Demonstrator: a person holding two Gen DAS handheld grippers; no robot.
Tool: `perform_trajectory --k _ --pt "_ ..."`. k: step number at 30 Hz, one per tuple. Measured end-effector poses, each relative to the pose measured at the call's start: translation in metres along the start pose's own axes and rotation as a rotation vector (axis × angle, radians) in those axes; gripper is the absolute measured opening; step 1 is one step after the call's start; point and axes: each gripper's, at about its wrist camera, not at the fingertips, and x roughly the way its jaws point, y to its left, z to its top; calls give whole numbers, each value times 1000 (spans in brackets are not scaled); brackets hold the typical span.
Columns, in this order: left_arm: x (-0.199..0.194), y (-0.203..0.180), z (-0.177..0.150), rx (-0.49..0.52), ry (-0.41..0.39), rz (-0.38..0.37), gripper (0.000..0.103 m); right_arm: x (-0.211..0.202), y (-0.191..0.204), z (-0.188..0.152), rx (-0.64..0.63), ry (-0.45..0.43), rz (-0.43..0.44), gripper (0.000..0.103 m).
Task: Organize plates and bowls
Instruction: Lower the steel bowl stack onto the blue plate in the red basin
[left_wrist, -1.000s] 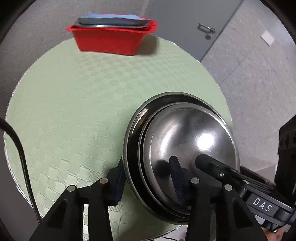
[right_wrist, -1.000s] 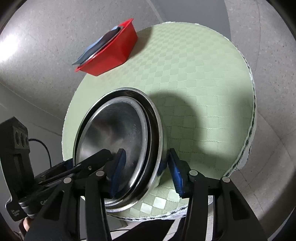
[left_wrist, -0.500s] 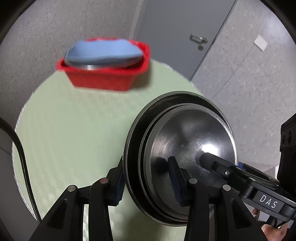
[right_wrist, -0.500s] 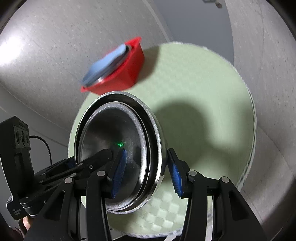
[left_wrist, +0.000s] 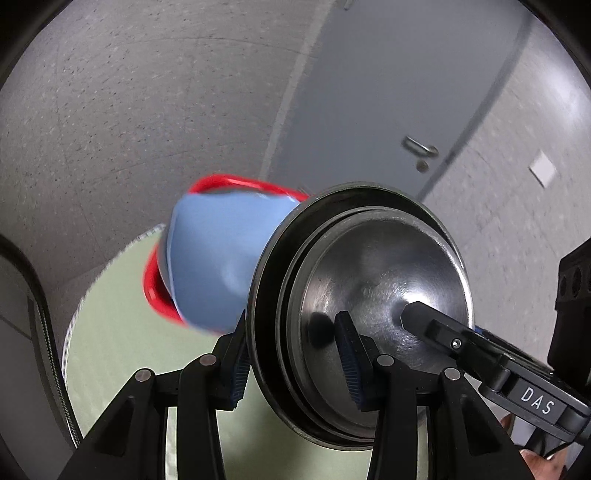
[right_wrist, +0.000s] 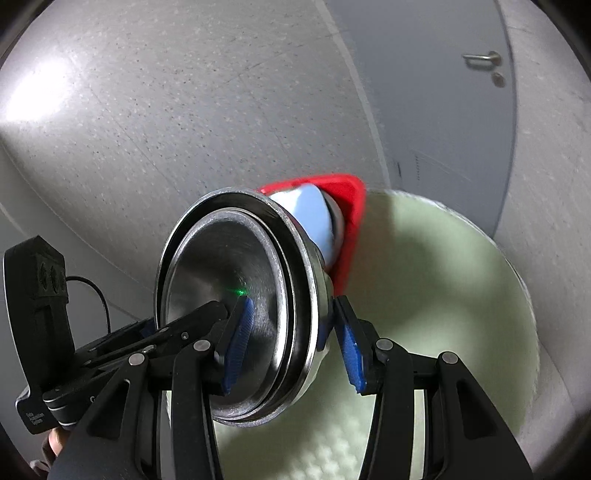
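The red bin (left_wrist: 157, 291) sits at the green table's (left_wrist: 110, 332) far edge, holding a blue plate (left_wrist: 210, 258). Just right of the bin, the stack of nested steel bowls (left_wrist: 369, 295) hangs edge-on, hollow facing right. The left gripper (left_wrist: 293, 363) clamps its near rim narrowly; the right gripper (right_wrist: 291, 343) pinches the same rim.
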Motion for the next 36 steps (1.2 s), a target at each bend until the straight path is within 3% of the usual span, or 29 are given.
perform_trajectory --k 9,15,26,33,36 --pt "63 38 55 -25 50 54 38 79 15 44 -11 80 -46 46" --pt "103 44 71 -26 93 79 38 112 14 48 -31 139 -84 46" --pt "131 46 71 2 116 94 39 141 14 51 -79 167 -145 46" --pt "128 42 63 28 102 113 47 142 12 48 -100 142 -170 43" --pt "125 47 60 11 88 87 54 137 10 44 -98 116 -173 47"
